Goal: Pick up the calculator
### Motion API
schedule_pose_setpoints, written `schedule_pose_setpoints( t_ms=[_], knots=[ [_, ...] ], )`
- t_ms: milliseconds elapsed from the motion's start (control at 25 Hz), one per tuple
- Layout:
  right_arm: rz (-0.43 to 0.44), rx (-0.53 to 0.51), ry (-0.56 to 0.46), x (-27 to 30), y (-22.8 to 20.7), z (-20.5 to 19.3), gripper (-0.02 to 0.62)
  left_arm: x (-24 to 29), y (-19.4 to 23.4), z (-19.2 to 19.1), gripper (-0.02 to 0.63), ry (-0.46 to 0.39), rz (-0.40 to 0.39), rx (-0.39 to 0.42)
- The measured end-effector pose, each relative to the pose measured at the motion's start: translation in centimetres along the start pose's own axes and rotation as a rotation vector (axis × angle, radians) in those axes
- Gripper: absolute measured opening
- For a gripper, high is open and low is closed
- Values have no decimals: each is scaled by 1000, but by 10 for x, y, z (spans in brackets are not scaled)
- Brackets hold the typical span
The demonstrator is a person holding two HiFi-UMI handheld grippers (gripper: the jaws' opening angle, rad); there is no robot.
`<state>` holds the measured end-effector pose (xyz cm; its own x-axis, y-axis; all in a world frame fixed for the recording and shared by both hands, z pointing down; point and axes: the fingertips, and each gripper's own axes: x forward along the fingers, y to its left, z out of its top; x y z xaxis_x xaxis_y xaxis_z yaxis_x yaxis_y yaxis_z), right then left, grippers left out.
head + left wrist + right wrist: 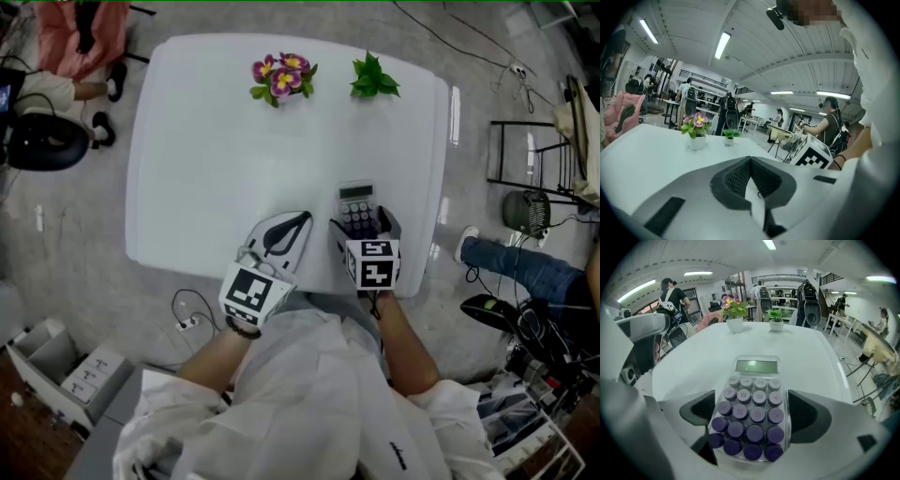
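Observation:
A clear calculator [356,199] with purple round keys lies on the white table [216,141] near its front edge. My right gripper [362,223] points steeply down over it. In the right gripper view the calculator [756,366] fills the gap of the right gripper [752,414], and the dark pads [701,411] meet its two long edges. My left gripper [302,219] rests on the table just left of it, jaws together and holding nothing. In the left gripper view the left gripper [750,161] shows its ridged pads closing into a V.
A pot of pink and yellow flowers [281,75] and a small green plant [373,77] stand at the table's far edge. A black chair [42,141] is at the left. At the right are a seated person's leg [516,262], a wire rack [525,159] and floor cables.

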<state>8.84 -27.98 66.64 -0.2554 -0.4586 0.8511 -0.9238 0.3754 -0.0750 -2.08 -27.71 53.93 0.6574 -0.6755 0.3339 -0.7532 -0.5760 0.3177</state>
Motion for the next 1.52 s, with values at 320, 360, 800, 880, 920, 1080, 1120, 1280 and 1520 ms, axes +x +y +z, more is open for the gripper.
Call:
schedule_pose_setpoints(
  t_ms=[320,360,800,880,920,1080,1120,1280,1520],
  knots=[
    [9,23,-57,-12,-1,7,497,-3,-6,5,17,-5,-3,17],
    [11,24,-78,-15,0,11,497,-3,-6,5,17,-6,-3,17],
    [18,68,-322,-82,-5,74,497,-15,-13,45,17,-88,6,31],
    [13,70,-378,-99,-6,90,497,-18,-15,58,17,-108,3,39],
    [10,70,-407,-107,-6,97,497,-19,-17,64,17,-120,2,44],
    [6,76,-519,-142,-8,123,497,-24,-23,88,17,-170,-3,70],
    [5,79,-548,-151,-8,128,497,-25,-25,94,17,-182,-6,78],
    [-3,87,-668,-189,-10,149,497,-32,-33,119,17,-229,-13,103],
    [-18,92,-808,-241,-17,172,497,-43,-44,155,17,-297,-17,140]
  ],
)
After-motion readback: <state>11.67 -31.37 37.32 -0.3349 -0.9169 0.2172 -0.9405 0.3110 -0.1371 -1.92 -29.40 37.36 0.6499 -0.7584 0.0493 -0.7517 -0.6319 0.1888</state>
